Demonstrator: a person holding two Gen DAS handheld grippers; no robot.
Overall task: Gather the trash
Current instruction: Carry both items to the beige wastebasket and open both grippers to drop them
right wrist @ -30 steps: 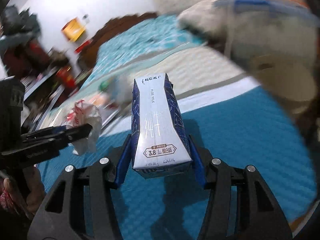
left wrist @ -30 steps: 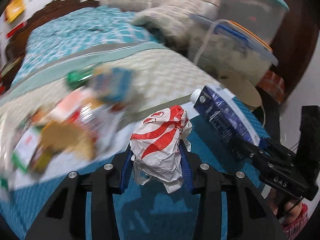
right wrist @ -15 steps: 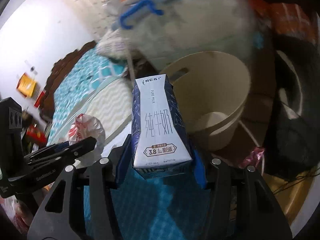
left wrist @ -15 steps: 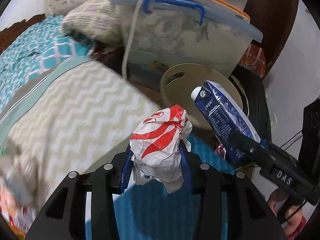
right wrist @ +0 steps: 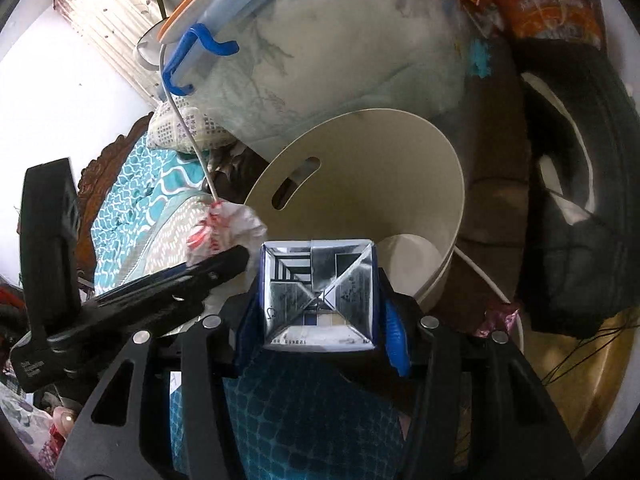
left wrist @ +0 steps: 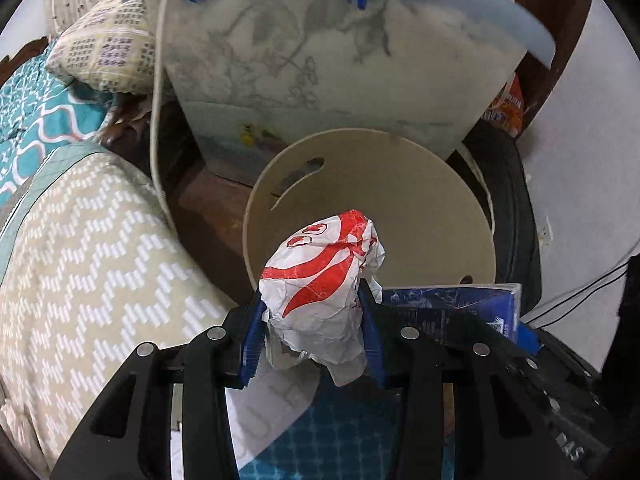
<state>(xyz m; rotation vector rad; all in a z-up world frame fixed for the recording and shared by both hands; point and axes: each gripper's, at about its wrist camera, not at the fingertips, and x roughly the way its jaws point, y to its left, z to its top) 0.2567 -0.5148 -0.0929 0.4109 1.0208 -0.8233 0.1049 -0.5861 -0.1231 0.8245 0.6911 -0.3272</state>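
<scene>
My left gripper (left wrist: 312, 320) is shut on a crumpled white-and-red paper wrapper (left wrist: 320, 280), held just in front of the near rim of a beige round bin (left wrist: 420, 200). My right gripper (right wrist: 320, 316) is shut on a dark blue milk carton (right wrist: 318, 292), tipped forward so I see its silver bottom, at the bin's (right wrist: 400, 160) near rim. The carton (left wrist: 452, 304) also shows at the right of the left wrist view, and the wrapper (right wrist: 224, 228) and left gripper (right wrist: 200, 276) at the left of the right wrist view.
A large clear storage box with a blue-handled lid (left wrist: 340, 60) stands behind the bin. A bed with a beige zigzag cover (left wrist: 80, 260) lies to the left, with a pillow (left wrist: 108, 52). A black tyre (right wrist: 568, 200) is to the right. A white cable (left wrist: 156, 100) hangs down.
Both grippers moved closer to the bin, which now fills the view. The milk carton tipped forward from upright, so its bottom faces the right camera. Both grips held.
</scene>
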